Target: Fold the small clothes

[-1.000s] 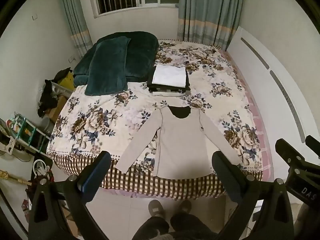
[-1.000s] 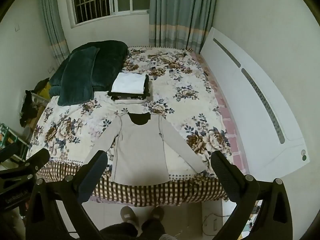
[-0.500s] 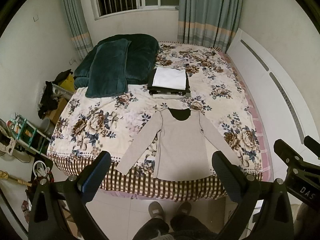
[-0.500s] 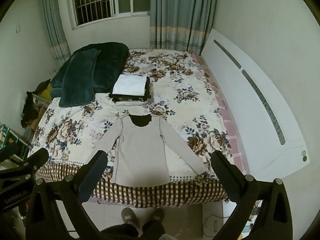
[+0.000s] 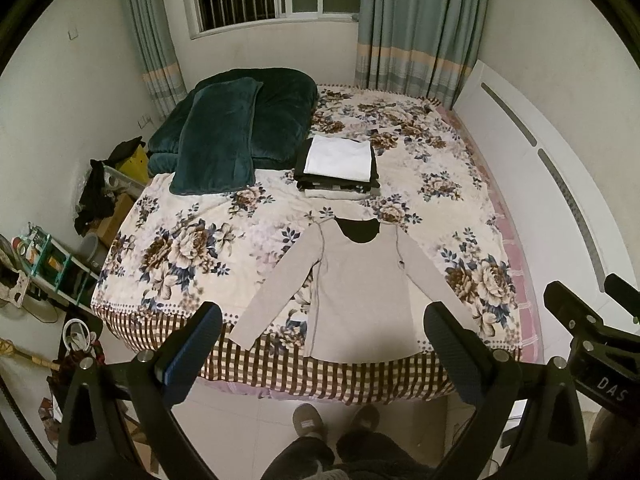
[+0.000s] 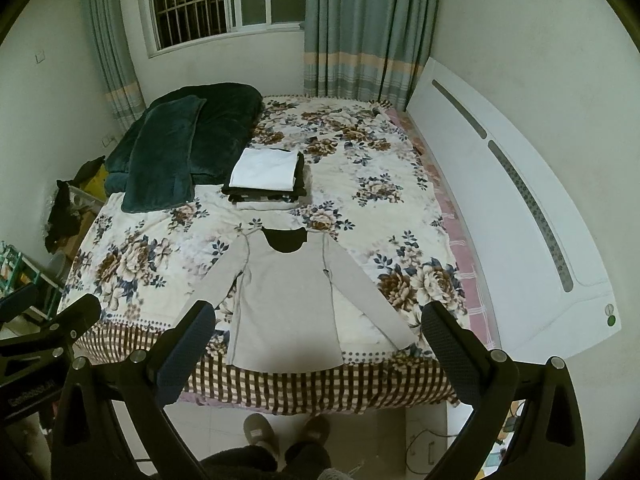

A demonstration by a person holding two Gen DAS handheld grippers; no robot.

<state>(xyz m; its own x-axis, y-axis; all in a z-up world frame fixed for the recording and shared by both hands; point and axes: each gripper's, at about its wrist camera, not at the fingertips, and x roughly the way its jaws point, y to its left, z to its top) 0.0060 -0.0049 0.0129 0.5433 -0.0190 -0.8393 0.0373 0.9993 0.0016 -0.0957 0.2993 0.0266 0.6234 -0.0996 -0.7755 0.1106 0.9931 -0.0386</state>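
Note:
A light grey long-sleeved top (image 5: 356, 288) lies flat and spread out on the near part of the floral bed (image 5: 192, 256), sleeves angled outward, hem at the bed's front edge. It also shows in the right wrist view (image 6: 288, 300). My left gripper (image 5: 322, 340) is open and empty, held high above the floor in front of the bed, well clear of the top. My right gripper (image 6: 318, 336) is open and empty at a similar height, to the right of the left one.
A stack of folded clothes (image 5: 338, 168) with a white piece on top sits behind the grey top. Dark green blankets (image 5: 232, 132) fill the far left of the bed. A white headboard (image 6: 500, 200) stands at right. Clutter and a shelf (image 5: 48, 260) stand at left. My slippered feet (image 5: 336, 424) are below.
Both grippers have drawn back and up a little from the bed, so more of the room shows. The top has not moved.

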